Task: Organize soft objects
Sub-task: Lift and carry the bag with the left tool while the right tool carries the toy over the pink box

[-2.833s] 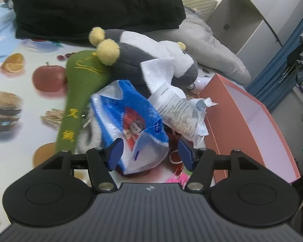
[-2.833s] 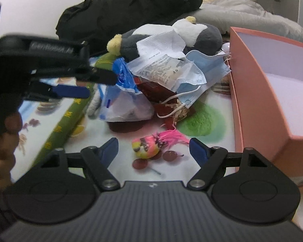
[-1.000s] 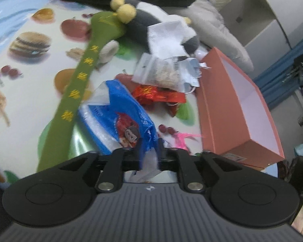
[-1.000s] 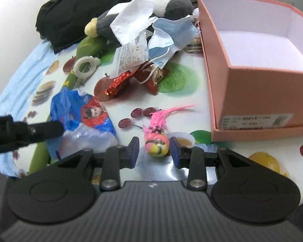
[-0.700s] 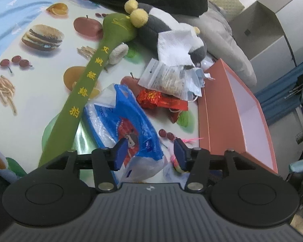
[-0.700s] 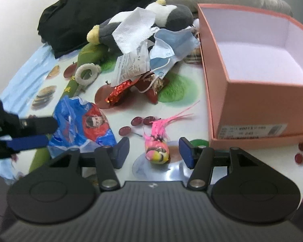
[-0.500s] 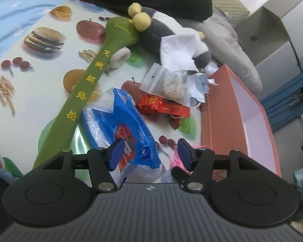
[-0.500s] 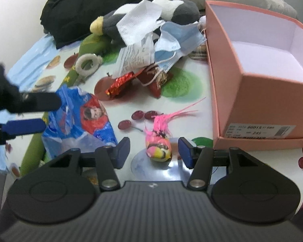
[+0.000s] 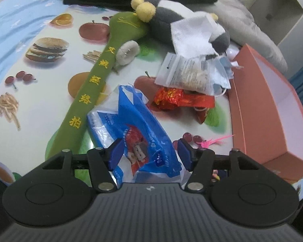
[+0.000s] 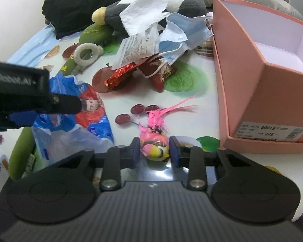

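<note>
Fruit-and-burger printed oilcloth covers the worktop (image 9: 40, 100), clutter heaped at upper centre. At lower centre, the right gripper (image 10: 154, 154) pinches a small pink feathered toy bird (image 10: 154, 145), probably bound for the open pink cardboard box (image 10: 252, 76) at right. The left gripper (image 9: 150, 154) hangs spread over a crinkled blue plastic tissue pack (image 9: 135, 133).

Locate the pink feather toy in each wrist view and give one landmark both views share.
Left wrist: only the pink feather toy tail shows, lower right, beside the right fingertip, near the box.
Right wrist: the toy sits centre, between the right gripper fingers, feathers pointing up-right.
Shared landmark: the blue bag.
</note>
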`<state>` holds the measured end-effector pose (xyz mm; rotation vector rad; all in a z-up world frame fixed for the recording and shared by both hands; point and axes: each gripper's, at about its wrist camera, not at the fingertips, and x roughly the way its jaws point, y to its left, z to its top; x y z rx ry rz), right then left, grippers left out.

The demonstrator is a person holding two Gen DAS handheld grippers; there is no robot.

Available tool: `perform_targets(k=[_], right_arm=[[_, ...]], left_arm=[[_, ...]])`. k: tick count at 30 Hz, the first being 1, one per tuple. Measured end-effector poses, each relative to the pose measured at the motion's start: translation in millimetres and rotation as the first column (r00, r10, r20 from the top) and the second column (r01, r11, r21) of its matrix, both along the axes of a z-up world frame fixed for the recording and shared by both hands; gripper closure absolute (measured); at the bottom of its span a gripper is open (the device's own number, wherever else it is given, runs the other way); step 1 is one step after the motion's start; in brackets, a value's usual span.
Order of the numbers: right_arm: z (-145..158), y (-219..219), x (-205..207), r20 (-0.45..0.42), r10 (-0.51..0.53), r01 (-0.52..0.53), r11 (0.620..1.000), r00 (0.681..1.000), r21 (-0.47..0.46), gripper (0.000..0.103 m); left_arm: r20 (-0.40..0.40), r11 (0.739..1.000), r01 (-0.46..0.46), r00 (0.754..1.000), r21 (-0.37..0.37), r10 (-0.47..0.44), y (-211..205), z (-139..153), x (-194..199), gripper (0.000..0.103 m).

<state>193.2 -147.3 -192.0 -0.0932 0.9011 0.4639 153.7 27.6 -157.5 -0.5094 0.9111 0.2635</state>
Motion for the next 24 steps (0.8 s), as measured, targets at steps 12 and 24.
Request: perform_targets(k=[12,24], right_arm=[[18,-9,-2,0.018,-0.012,0.011,0.999,1.0,0.05,0.071],[87,-15,-12,0.146,-0.002,-0.018,0.991,0.989,0.136,0.071]], left_arm=[[0.034,0.996,0.065,0.997,0.063,-0.067,1,12,-9,0.092],[0.155,0.989,0.124,0.979,0.086,-0.136,4,78,-16,0.093]])
